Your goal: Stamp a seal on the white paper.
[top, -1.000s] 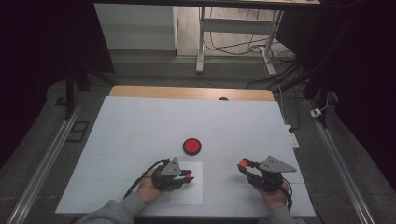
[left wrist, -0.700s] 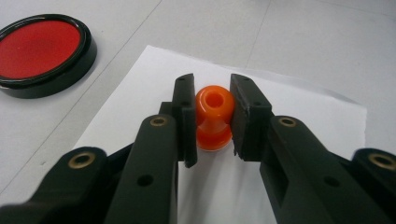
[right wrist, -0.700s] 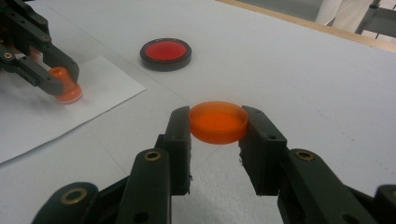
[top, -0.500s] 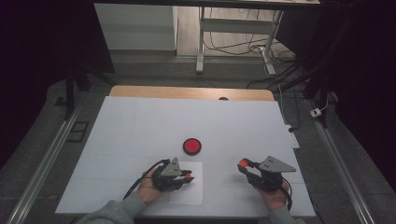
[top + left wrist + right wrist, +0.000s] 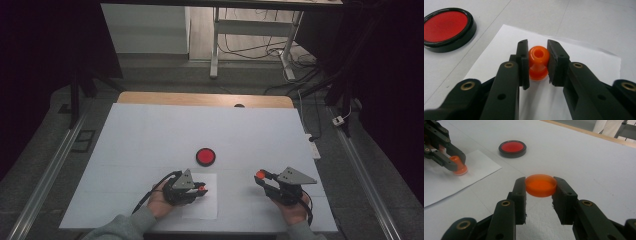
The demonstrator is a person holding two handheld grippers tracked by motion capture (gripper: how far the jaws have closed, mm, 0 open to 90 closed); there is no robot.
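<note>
Orange stamp [image 5: 538,63] unmoved in left tongs [image 5: 538,62], orange cap [image 5: 540,185] same in right tongs [image 5: 540,188]

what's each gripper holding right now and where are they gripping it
The left gripper pinches an orange stamp by its knob, base on the paper. The right gripper clamps an orange lid across its rim.

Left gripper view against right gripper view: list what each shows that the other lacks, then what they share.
Left gripper view alone: a hole in the top of the orange stamp, clamped by the left gripper. Right gripper view alone: the right gripper gripping an orange lid, and the table's wooden edge. Shared: the stamp on the white paper, and the red ink pad.
</note>
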